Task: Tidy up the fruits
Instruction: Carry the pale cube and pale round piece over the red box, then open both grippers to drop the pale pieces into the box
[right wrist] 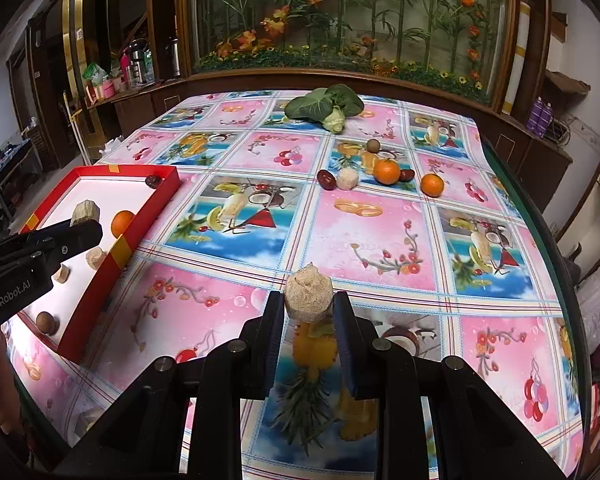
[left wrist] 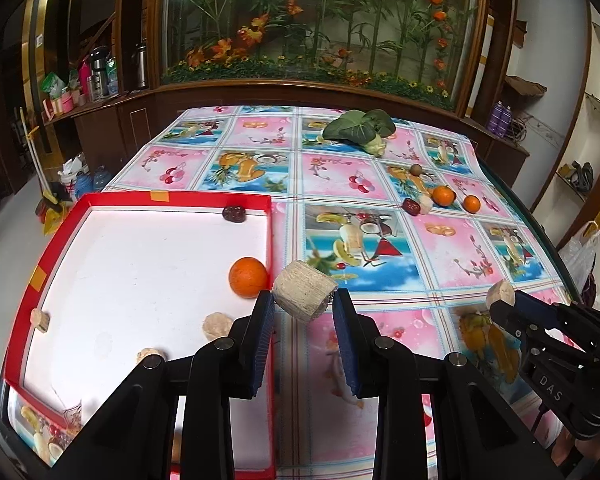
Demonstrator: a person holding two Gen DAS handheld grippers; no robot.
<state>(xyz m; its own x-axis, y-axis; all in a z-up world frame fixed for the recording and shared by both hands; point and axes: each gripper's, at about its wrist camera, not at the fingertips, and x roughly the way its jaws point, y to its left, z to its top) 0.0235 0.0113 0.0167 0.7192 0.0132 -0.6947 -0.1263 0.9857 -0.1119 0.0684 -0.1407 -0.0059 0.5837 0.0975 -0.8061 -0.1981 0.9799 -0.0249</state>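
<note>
The right gripper (left wrist: 500, 300) has the white letters "DAS" on its black body, and the left gripper (right wrist: 85, 216) says "GenRobot.AI" on its side. The left gripper's blue ridged pads are closed most of the way and pinch a pale, rough, drum-shaped chunk (left wrist: 304, 292), held tilted just over the right wall of the red tray (left wrist: 140, 197). The right gripper is also nearly closed, and it squeezes a round crumbly beige piece (right wrist: 309, 294) above the near part of the table. The tray sits on the left, shallow, with a smooth white floor and orange tape bits on its rim. Inside it lie a bumpy orange (left wrist: 248, 282), a dark red wrinkly fruit (left wrist: 233, 213) in the far corner and a few small pale pieces (left wrist: 217, 325). The tablecloth (right wrist: 380, 232) is shiny plastic with pink and blue fruit pictures. Far off on the right lie two more oranges (right wrist: 386, 171), a dark red fruit (right wrist: 326, 179), a white fuzzy lump (right wrist: 347, 179) and a small brown ball (right wrist: 373, 145). A leafy green vegetable (right wrist: 324, 106) lies at the far edge
</note>
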